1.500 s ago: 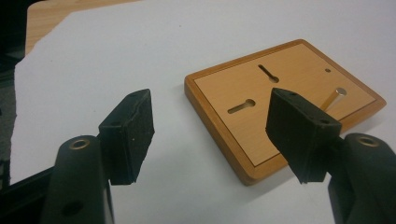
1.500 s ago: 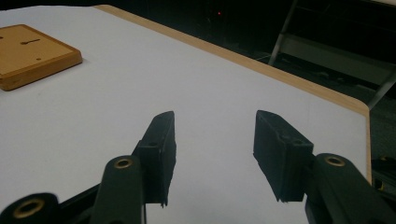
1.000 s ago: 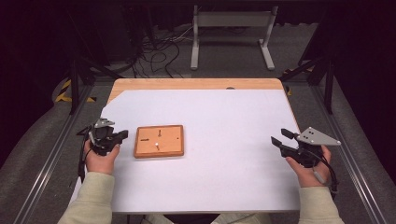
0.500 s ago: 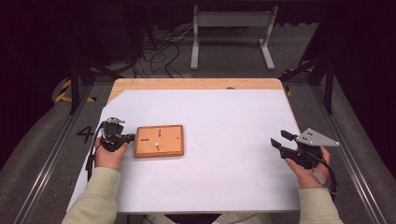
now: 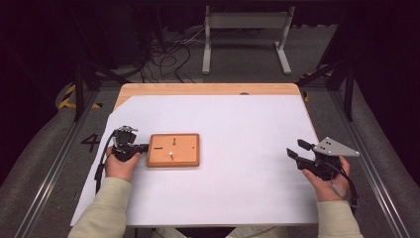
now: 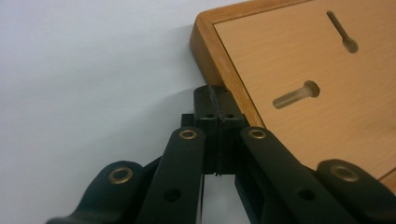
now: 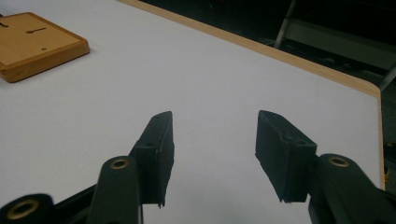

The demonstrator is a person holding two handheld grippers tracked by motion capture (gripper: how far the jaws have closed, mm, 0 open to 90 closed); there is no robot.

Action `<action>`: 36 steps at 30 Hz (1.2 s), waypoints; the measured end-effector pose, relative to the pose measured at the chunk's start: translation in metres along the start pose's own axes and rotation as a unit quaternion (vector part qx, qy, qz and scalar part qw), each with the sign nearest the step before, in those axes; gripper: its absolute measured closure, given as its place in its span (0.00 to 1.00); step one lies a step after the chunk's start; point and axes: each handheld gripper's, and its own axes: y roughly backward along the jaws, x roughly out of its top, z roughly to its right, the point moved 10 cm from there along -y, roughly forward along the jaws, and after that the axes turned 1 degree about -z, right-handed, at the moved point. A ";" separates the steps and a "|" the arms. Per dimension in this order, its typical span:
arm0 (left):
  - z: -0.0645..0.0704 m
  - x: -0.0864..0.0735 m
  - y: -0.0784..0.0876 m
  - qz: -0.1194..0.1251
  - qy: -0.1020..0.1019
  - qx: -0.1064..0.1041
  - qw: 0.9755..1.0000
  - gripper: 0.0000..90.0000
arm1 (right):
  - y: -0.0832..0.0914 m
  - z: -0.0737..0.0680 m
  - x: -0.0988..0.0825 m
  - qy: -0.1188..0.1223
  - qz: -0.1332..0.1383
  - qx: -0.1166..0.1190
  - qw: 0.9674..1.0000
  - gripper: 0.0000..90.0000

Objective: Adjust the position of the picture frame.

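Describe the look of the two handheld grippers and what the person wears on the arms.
Both grippers are black, with linked jaw arms pinned by brass-coloured rivets. The left gripper has flat, finely ribbed pads. The right gripper has blocky wedge-shaped pads and carries a grey three-cornered plate. A black cable trails from the left one. Both sleeves are pale beige.

The wooden board (image 5: 173, 149) lies flat on the white sheet, a shallow square tray with a raised rim and two metal pins lying on its face. Its edge sits right at the tip of my left claw (image 5: 143, 147), whose jaws are pressed together.
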 end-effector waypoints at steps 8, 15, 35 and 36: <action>0.033 0.000 -0.008 -0.010 -0.025 -0.036 0.999 1.00 | -0.001 -0.001 -0.001 -0.002 -0.002 0.004 1.000 0.53; 0.076 -0.001 -0.019 -0.024 -0.059 -0.078 0.995 1.00 | -0.002 -0.001 -0.002 -0.002 -0.004 0.006 1.000 0.52; 0.128 0.010 -0.040 -0.014 -0.095 -0.081 0.992 1.00 | -0.008 -0.006 -0.005 -0.002 -0.012 0.016 1.000 0.52; 0.128 0.010 -0.039 -0.014 -0.095 -0.083 0.992 1.00 | -0.007 -0.005 -0.006 -0.004 -0.011 0.016 1.000 0.52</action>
